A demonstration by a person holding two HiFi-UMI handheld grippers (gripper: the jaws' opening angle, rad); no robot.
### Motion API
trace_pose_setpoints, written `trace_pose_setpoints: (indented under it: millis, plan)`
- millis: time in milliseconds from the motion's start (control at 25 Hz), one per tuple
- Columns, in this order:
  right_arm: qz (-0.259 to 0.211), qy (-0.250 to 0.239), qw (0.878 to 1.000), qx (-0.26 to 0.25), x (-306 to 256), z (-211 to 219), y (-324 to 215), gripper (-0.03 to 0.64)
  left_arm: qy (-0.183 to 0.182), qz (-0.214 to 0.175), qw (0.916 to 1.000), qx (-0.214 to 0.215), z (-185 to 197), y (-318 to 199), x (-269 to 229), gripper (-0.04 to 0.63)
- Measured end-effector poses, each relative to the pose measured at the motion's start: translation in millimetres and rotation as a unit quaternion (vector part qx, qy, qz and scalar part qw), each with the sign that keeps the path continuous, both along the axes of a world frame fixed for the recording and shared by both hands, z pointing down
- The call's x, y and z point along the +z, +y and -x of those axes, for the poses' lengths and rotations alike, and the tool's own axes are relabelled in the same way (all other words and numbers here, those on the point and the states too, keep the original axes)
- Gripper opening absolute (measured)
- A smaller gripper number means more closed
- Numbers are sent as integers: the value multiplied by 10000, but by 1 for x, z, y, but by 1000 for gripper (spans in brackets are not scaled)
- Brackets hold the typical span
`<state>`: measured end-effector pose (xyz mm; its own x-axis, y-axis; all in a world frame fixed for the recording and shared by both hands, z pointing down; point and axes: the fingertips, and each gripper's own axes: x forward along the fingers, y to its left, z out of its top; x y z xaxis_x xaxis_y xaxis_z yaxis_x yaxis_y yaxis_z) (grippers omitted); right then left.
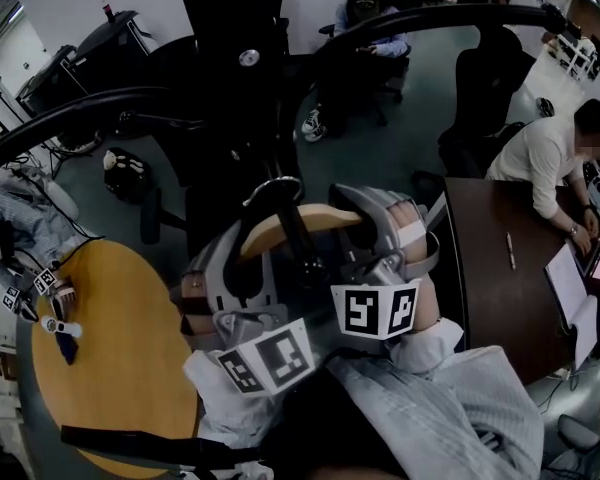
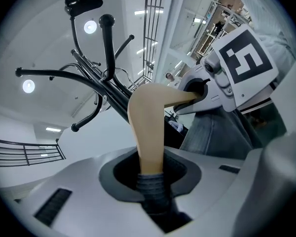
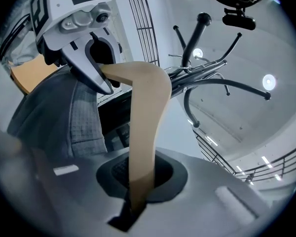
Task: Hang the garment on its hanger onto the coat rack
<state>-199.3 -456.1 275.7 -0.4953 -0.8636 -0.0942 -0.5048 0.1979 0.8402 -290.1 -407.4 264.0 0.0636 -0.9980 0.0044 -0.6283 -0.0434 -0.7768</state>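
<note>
Held up by the coat rack (image 2: 108, 38), garment (image 1: 450, 408) hanging below: hanger (image 2: 147, 127), clamped at one end over cloth by the left hand-held gripper (image 2: 150, 177), at the other by the right hand-held gripper (image 3: 138, 181). Might tilt under uneven lifting and shed the garment, or miss the rack arm.

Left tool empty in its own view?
No, the left tool is shut on one arm of the wooden hanger.
</note>
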Motion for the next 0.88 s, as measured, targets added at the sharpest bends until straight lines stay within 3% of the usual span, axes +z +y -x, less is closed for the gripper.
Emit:
trace_pose_setpoints:
  millis: [320, 520, 640, 880]
  plan:
    - [122, -127, 9995, -270, -2, 17, -3, 8, -55, -222, 9997, 2, 14, -5, -6, 86]
    - [385, -253, 9946, -931, -12, 16, 17, 99, -60, -272, 9993, 239, 2, 1, -13, 103]
    - [533, -174, 9907, -1242, -19, 20, 30, 168, -69, -300, 9983, 485, -2, 8, -22, 157]
    - [771, -270, 9861, -1450, -22, 17, 48, 200, 68, -324, 9992, 240, 16, 26, -28, 178]
